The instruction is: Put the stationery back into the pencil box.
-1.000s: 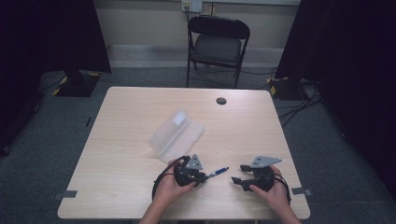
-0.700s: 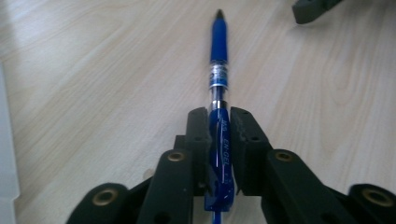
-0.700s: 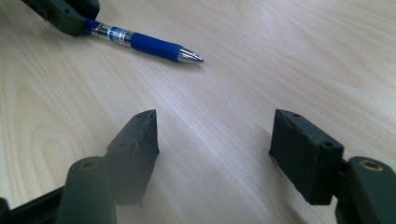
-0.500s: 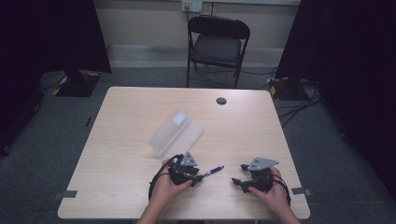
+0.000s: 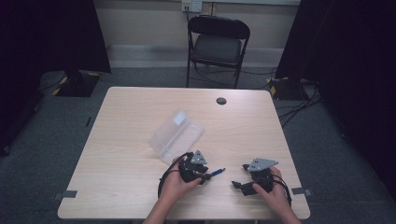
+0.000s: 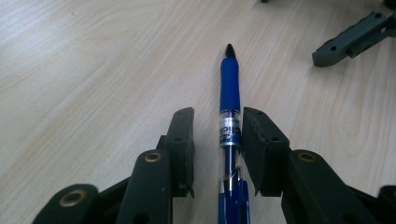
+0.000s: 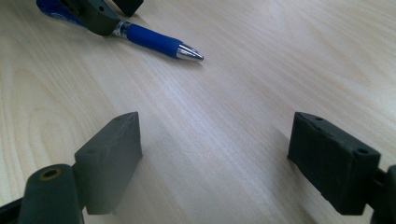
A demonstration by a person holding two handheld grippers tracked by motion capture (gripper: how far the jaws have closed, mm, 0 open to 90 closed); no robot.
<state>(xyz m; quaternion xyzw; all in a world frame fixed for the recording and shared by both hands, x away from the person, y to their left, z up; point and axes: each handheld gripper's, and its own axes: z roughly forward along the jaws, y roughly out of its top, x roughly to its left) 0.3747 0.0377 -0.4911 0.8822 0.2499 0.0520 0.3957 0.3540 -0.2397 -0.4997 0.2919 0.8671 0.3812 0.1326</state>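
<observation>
A blue pen (image 5: 215,172) lies on the wooden table (image 5: 130,186) near the front edge, tip pointing right. My left gripper (image 5: 205,171) is set around it. In the left gripper view the pen (image 6: 229,93) runs between the two jaws of this gripper (image 6: 217,126); the right jaw sits close against the barrel and a gap remains on the left, so it is open. My right gripper (image 5: 239,175) rests just right of the pen, wide open with bare table between its jaws (image 7: 215,135). The pen's silver tip (image 7: 190,52) points towards it.
A clear plastic case (image 5: 176,135) lies open in the middle of the table, just behind my left hand. A small black round cap (image 5: 221,100) sits near the far edge. A folding chair (image 5: 219,42) stands beyond the table.
Hardly anything has changed. Both hands shifted only slightly and the pen stays between the left gripper's jaws on the table.
</observation>
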